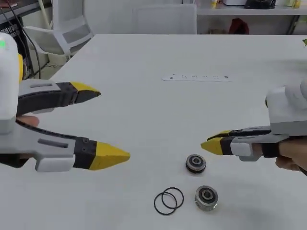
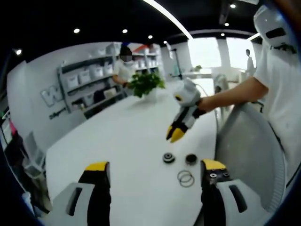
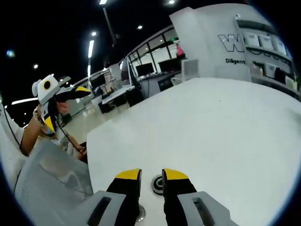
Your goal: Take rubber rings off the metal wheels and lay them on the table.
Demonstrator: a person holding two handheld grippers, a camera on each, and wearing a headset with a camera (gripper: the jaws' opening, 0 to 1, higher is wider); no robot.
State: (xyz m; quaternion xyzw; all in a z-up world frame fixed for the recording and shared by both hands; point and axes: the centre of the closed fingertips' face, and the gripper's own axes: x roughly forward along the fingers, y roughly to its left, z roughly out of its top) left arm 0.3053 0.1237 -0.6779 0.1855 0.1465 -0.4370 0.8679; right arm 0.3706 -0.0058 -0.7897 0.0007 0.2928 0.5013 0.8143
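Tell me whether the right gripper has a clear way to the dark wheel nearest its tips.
Probably yes. The right gripper hovers just beside the dark wheel, with bare table between them; its jaws are barely apart and would need widening.

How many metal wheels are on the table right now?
2. The far metal wheel lies just ahead of the right gripper. The near metal wheel sits closer to the person, right of the two loose rubber rings. None seems hidden.

Two black rubber rings (image 1: 169,200) lie crossed on the white table (image 1: 144,62), at 9 o'clock from the near metal wheel (image 1: 206,197). The far metal wheel (image 1: 195,163) sits at its 11 o'clock. The left gripper (image 1: 112,124) gapes wide. The right gripper (image 1: 213,143) has its jaws close together.
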